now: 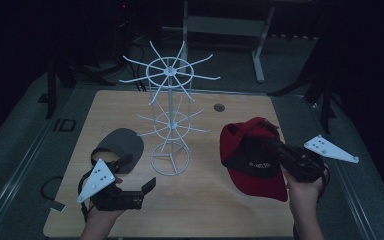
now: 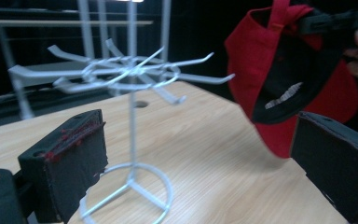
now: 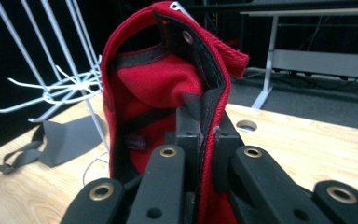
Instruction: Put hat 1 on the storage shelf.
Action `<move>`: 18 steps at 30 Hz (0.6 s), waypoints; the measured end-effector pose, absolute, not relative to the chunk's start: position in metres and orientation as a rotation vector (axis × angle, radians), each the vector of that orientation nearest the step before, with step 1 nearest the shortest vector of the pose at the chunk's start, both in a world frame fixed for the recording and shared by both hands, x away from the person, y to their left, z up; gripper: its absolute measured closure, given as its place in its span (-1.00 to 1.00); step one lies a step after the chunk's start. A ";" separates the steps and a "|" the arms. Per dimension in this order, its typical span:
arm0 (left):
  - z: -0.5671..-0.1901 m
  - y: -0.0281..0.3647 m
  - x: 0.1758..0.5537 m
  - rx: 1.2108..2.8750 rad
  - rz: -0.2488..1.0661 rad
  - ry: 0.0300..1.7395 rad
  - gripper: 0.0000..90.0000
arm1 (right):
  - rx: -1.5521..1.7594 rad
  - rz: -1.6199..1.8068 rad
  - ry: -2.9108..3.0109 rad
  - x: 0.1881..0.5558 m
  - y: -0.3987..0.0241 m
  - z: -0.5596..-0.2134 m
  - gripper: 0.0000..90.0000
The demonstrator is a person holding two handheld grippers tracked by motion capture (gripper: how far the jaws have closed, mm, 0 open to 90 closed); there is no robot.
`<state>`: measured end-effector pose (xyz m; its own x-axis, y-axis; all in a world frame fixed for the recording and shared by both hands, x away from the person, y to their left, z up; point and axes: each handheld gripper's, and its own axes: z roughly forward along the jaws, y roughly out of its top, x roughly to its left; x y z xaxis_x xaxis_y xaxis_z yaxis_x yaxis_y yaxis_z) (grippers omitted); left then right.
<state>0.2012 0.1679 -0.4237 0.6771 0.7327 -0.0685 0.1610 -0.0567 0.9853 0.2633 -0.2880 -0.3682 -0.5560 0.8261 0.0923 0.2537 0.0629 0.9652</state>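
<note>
Over the right side of the pale wooden worktop, a red fabric baseball cap with a black lining hangs lifted clear of the surface, its opening turned toward the person. Its rim is pinched between the closed jaws of the right hand-held gripper, and the right gripper view shows the red and black edge of the cap clamped between the two black jaws. Just left of the cap, near the middle of the worktop, stands a white wire two-tier display rack with radiating hooks and a ring base. Left of the rack's base a grey visor cap with a strap lies flat on the wood. Near it, at the front left, the left hand-held gripper is held with its jaws spread wide and nothing between them, pointing toward the rack.
</note>
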 end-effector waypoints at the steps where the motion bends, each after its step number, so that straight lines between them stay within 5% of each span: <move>1: -0.421 0.165 0.202 1.596 0.549 0.742 -0.91 | 1.065 1.523 1.849 0.261 -0.287 -0.366 0.90; 18: -0.386 0.099 0.222 1.671 0.507 0.579 -0.91 | 0.988 1.631 1.875 0.231 -0.270 -0.349 0.90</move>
